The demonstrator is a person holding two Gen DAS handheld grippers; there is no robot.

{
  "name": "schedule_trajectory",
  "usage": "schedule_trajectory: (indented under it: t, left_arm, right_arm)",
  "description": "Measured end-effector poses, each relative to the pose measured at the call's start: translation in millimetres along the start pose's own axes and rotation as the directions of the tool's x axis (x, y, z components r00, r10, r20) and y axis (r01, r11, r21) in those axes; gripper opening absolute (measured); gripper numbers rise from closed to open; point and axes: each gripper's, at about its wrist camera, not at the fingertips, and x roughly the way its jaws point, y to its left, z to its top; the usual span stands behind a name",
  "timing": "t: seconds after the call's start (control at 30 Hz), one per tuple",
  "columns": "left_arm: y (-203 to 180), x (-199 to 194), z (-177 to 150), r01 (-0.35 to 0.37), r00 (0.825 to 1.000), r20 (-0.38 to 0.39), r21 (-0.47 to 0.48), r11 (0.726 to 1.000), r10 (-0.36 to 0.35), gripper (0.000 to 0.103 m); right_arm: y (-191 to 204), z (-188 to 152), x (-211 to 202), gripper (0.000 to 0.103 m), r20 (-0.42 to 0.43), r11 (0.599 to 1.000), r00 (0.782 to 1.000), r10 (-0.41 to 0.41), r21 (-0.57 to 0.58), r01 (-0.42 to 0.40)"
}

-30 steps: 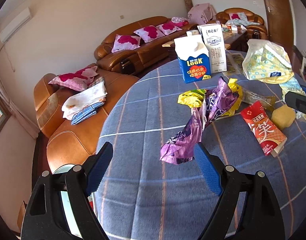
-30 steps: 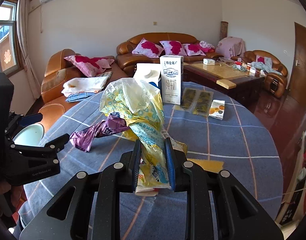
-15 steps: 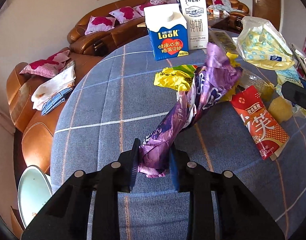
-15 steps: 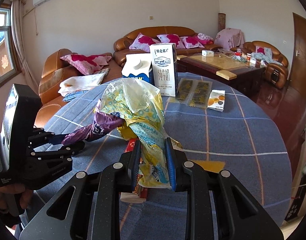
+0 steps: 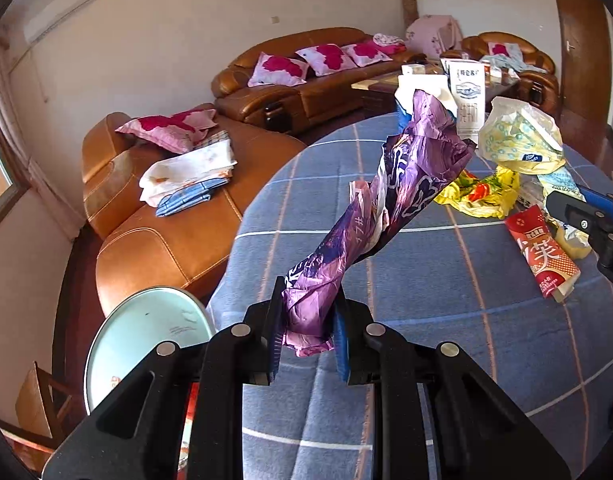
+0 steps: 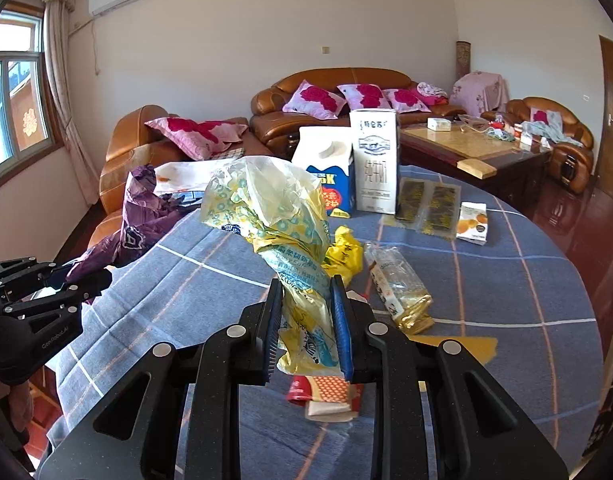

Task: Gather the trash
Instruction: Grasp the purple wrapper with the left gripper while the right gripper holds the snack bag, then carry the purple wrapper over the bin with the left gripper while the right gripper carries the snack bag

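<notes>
Left wrist: purple wrapper [image 5: 386,204] between closing tool [image 5: 308,336]

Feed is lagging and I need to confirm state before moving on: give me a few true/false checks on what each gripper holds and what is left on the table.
1. The left gripper pinches the crumpled purple foil wrapper. True.
2. The right gripper is empty. False: it clamps the yellow patterned plastic bag.
3. Both milk cartons lie flat. False: the tall white milk carton and blue-and-white carton stand upright.
4. The red snack packet lies on the blue checked tablecloth. True.
</notes>
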Motion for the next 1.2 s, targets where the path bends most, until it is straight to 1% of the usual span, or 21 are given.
schedule_trajectory:
  t: [0.2,0.6,1.2]
  left_arm:
    - [27,-17,-12,-0.075,0.997,0.024,-0.068,0.995,0.077,0.021]
    - [67,-33,-27,-0.178,0.983,0.03,-0.119,0.977,0.182,0.021]
    - [99,-44,-43,-0.254,0.966,0.002,-0.159,0.954,0.257,0.021]
  right_arm:
    - [33,6,5,0.025,0.015,0.997,0.999,0.038,-0.07,-0.037]
    - [79,10,14,0.025,0.034,0.981,0.994,0.105,-0.165,-0.098]
    - [119,9,24,0.025,0.058,0.957,0.984,0.17,-0.248,-0.15]
